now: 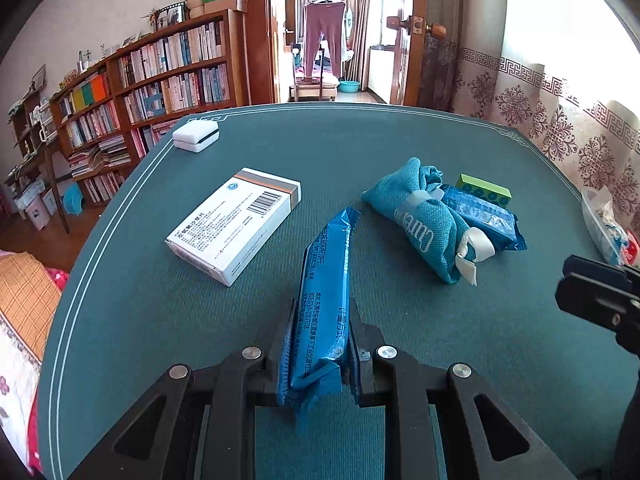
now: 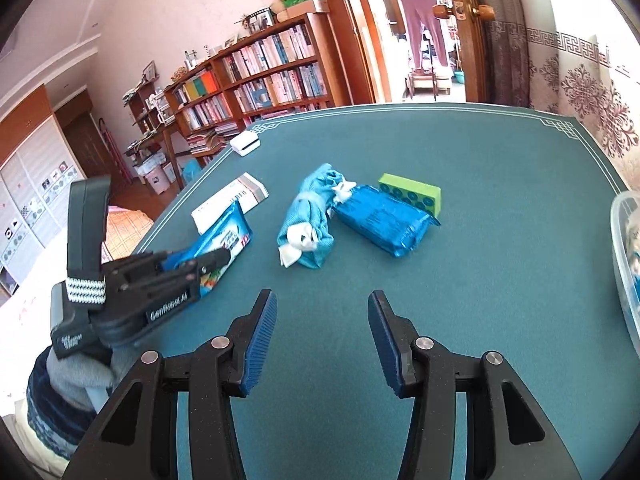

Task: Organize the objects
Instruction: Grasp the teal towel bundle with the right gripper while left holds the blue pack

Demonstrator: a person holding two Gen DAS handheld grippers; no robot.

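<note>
The left gripper [image 1: 320,344] is clamping only the blue packet's [image 1: 325,280] crinkly tail, so it risks slipping onto the counter [image 1: 400,140], while the right gripper [image 2: 322,338] is gaping empty.

Black hand-held gripper [image 2: 322,340] – ribbed blue pads [image 2: 262,344], silver screws, white "GenRobot.AI" lettering, dark lacy sleeve [image 2: 52,408]

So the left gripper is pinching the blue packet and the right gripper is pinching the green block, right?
Not quite. The left gripper does pinch the blue packet, but the right gripper is open and empty; the green block lies farther off on the table, as the right wrist view shows.
</note>
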